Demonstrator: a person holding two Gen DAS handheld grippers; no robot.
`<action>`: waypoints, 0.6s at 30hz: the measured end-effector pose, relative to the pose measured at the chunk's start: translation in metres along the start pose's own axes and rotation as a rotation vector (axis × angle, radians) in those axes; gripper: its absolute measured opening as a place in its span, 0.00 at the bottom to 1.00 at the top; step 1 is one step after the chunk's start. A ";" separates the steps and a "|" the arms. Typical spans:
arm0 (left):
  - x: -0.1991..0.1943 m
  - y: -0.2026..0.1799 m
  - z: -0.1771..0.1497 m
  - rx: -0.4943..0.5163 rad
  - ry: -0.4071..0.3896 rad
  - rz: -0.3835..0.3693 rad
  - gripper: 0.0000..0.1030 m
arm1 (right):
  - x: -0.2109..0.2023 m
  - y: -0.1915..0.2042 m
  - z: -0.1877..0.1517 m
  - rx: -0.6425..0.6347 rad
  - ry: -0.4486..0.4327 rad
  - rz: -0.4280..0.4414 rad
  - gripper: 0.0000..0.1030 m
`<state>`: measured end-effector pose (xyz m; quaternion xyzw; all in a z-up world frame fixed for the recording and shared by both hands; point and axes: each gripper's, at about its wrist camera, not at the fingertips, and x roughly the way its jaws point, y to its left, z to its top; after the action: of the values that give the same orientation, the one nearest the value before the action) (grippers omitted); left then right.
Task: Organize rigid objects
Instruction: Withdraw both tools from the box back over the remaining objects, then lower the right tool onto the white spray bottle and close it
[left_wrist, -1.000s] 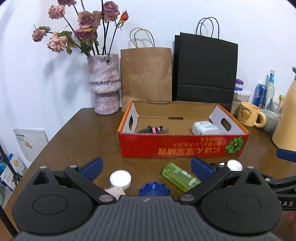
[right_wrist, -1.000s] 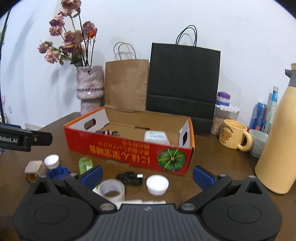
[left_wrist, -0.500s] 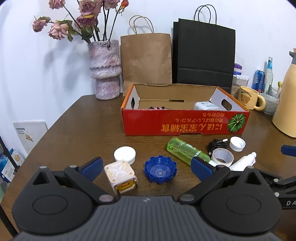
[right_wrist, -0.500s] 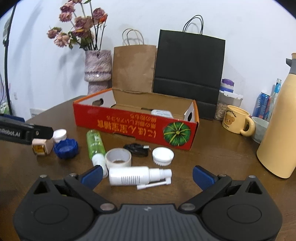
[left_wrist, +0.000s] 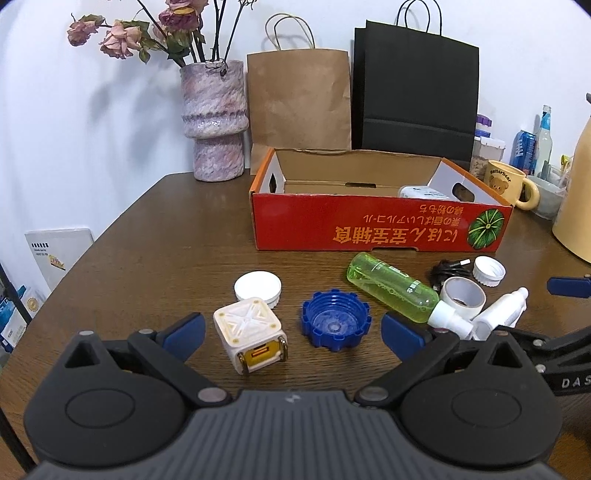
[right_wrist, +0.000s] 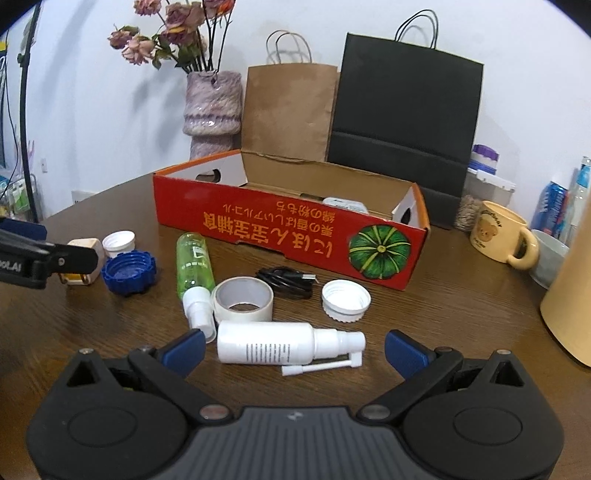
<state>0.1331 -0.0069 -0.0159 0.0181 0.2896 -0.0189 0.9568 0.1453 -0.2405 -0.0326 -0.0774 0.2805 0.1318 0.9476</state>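
We see the red box on the tabletop holding a white packet; both our grippers' fingers spread wide, gripping nothing.

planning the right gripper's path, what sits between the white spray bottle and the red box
In the right wrist view, a tape roll, a coiled black cable and a white ribbed cap lie between the white spray bottle and the red box.

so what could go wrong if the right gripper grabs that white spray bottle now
The white plastic spray bottle lies on its side and could roll from the open right gripper. Its thin loose nozzle tube may get left behind. The green spray bottle and tape roll sit close and could be knocked.
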 end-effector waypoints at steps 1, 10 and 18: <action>0.001 0.001 0.000 -0.002 0.003 -0.001 1.00 | 0.003 0.000 0.001 -0.001 0.003 0.001 1.00; 0.004 0.002 0.000 -0.005 0.009 0.000 1.00 | 0.028 -0.008 0.004 0.026 0.047 0.027 1.00; 0.005 0.002 -0.001 -0.006 0.009 0.002 1.00 | 0.036 -0.007 0.005 0.022 0.059 0.063 0.98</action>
<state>0.1367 -0.0050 -0.0191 0.0156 0.2938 -0.0169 0.9556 0.1791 -0.2384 -0.0476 -0.0621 0.3120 0.1560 0.9351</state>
